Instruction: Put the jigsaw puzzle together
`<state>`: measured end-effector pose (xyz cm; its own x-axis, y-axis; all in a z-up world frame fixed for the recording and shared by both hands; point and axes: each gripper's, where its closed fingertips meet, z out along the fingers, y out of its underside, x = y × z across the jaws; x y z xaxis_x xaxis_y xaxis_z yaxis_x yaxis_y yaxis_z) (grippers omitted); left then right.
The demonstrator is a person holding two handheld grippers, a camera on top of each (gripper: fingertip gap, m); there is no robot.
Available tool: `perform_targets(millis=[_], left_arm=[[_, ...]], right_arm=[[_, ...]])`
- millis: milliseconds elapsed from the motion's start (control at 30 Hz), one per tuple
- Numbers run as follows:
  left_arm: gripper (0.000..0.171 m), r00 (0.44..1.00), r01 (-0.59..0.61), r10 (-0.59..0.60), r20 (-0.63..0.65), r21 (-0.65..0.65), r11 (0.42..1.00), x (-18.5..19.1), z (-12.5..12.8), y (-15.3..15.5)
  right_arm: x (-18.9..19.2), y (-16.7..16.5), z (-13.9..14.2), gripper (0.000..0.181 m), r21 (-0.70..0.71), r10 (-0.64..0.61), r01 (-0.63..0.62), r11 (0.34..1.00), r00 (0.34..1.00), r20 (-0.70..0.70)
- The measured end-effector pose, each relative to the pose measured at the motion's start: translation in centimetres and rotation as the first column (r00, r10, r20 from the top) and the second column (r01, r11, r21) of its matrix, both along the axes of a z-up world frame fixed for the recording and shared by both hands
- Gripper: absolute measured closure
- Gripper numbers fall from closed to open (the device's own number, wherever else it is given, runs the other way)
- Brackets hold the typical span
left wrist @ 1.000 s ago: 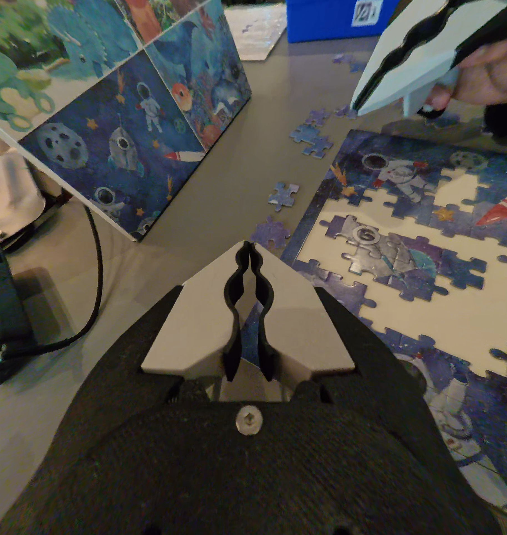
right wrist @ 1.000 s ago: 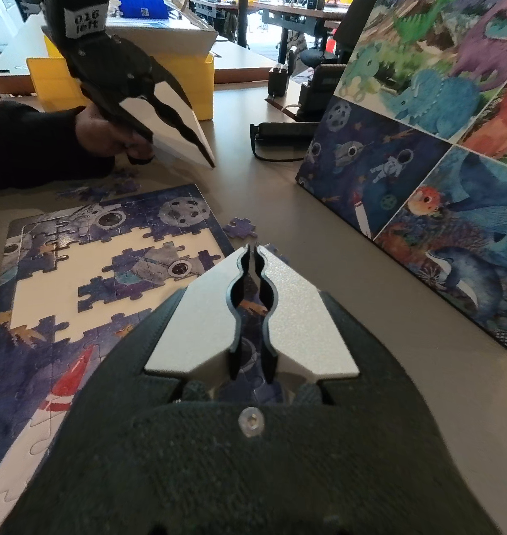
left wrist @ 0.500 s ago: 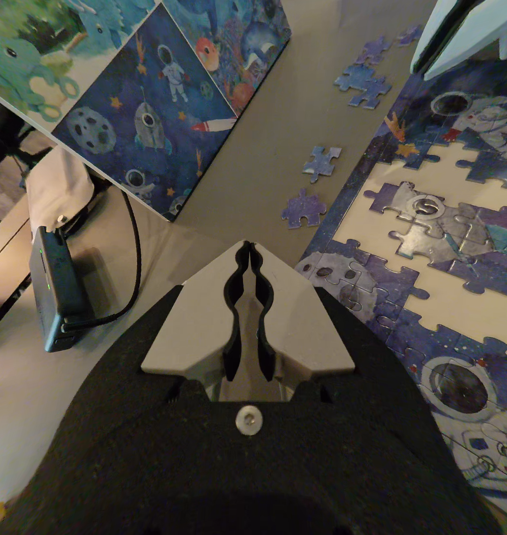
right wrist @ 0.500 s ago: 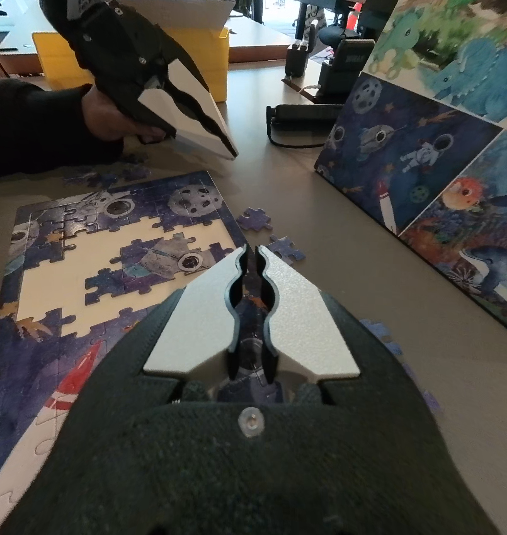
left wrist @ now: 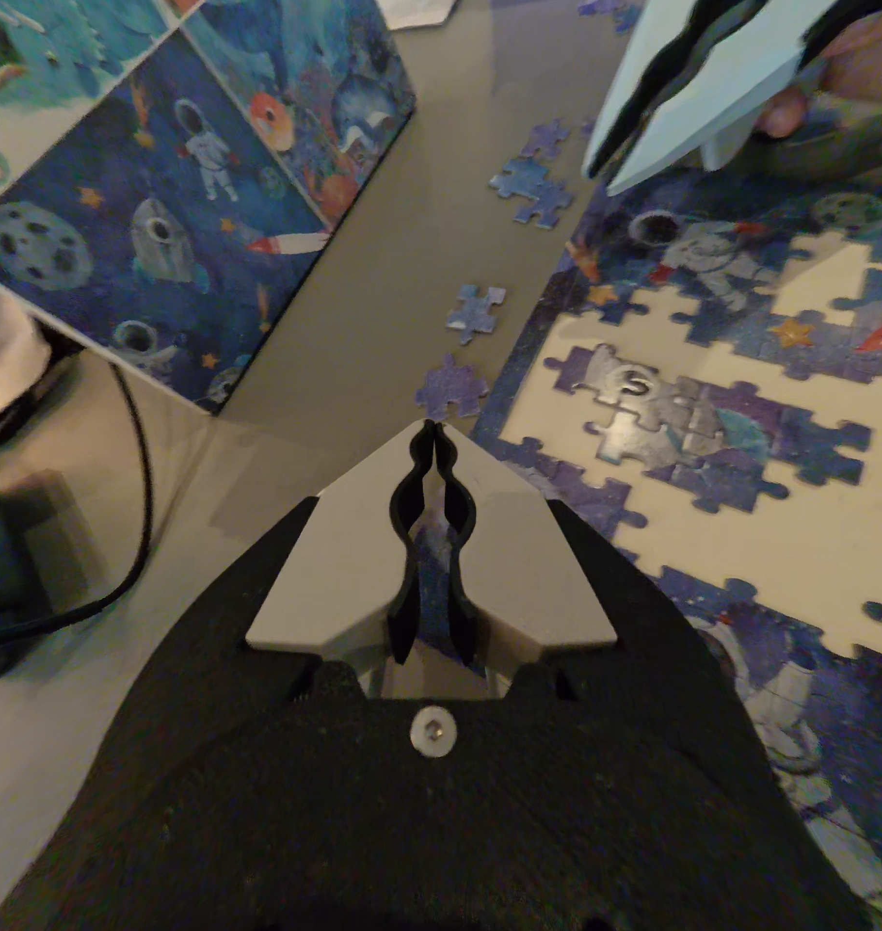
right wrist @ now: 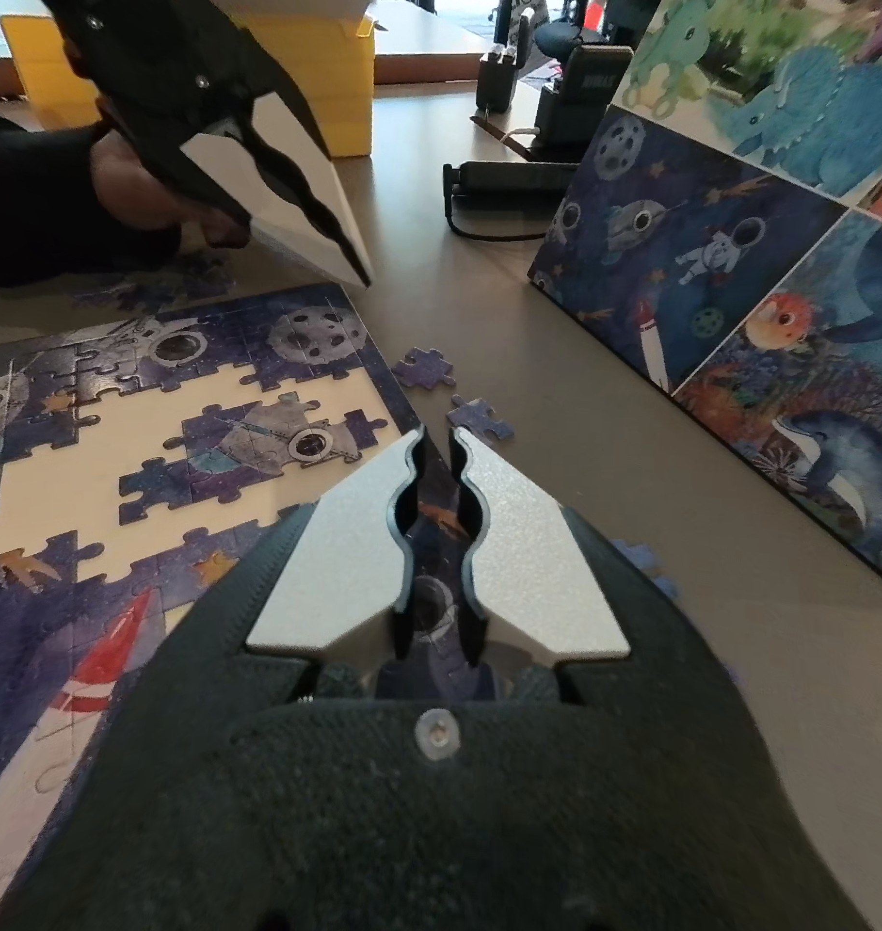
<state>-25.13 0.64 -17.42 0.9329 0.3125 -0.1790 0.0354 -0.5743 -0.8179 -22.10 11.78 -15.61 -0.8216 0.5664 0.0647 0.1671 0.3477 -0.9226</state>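
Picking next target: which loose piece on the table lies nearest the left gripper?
The purple piece just beyond the left gripper, beside the puzzle's edge; the bluer pieces lie farther off.

Puzzle (left wrist: 721, 433) glossy printed card; table (right wrist: 554, 352) smooth matt; left tool (left wrist: 433, 425) matt plastic, grainy black body.

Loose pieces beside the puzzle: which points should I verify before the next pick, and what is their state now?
1. Left gripper empty: ok, jaws shut on nothing.
2. Right gripper ready to grasp: ok, slightly open and empty.
3. Purple piece reachable: ok, flat on the table, just ahead of the left gripper.
4. Free gaps in the puzzle: ok, cream areas are bare.
5. Which gap fits the purple piece: cannot tell.
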Motion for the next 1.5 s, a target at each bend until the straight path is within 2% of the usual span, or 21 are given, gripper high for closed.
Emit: perform_targets(millis=[367,900,1500], left_arm=[[0.171,0.998,0.046,-0.045,0.038,-0.041,0.998,1.0,-1.2,0.8],[0.171,0.999,0.032,-0.032,0.036,-0.012,0.999,0.7,-0.6,0.7],[0.171,0.999,0.024,-0.023,0.049,-0.009,1.000,0.4,-1.0,0.5]], right_arm=[[-0.1,0.1,-0.7,0.172,0.020,0.009,-0.010,1.000,0.999,0.042],[-0.3,0.3,-1.4,0.174,0.029,0.009,-0.012,1.000,0.994,0.110],[-0.5,0.4,-1.3,0.176,0.028,-0.010,0.008,1.000,0.996,0.094]])
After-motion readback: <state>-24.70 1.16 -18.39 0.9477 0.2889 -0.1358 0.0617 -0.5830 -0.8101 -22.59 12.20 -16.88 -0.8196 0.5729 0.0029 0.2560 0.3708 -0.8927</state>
